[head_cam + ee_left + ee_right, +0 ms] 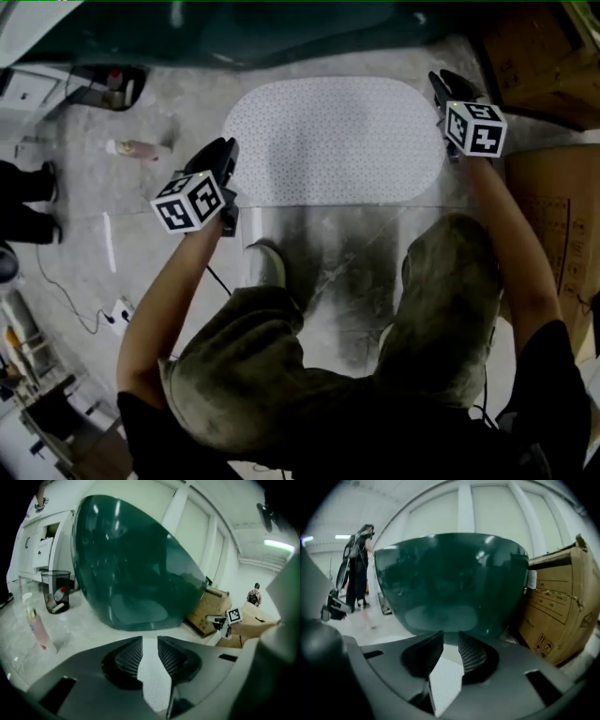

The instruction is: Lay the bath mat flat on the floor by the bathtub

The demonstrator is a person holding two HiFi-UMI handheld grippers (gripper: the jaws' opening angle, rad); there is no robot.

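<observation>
legs: person's olive trousers (281,375) fill the near field, one shoe (267,265) planted on the grey marbled floor (141,216) just short of the mat.
left gripper (223,150): held up over the mat's near-left edge, pointing ahead and down toward the tub. Jaws part-way apart with a clear gap. Nothing clamped; only the speckled white mat below shows through the gap.
right gripper (441,82): same story at the mat's far-right end. Jaws part-way apart, gripping nothing, with white mat and tub base visible through the gap.
bath mat (337,141): white, oval and speckled, lying flat on the floor with no visible folds. Long side runs along the tub, sits between the two grippers, free of both.
bottle (141,148): pinkish, on its side on the floor left of the mat, well apart from it.
bathtub (281,37): dark green, rounded, directly beyond the mat.
bin (56,590): dark wire basket left of the tub with a bottle inside.
boxes (555,611): brown cardboard, stacked right of the tub.
background: another person (358,564) stands far off on the left in the right gripper view.
</observation>
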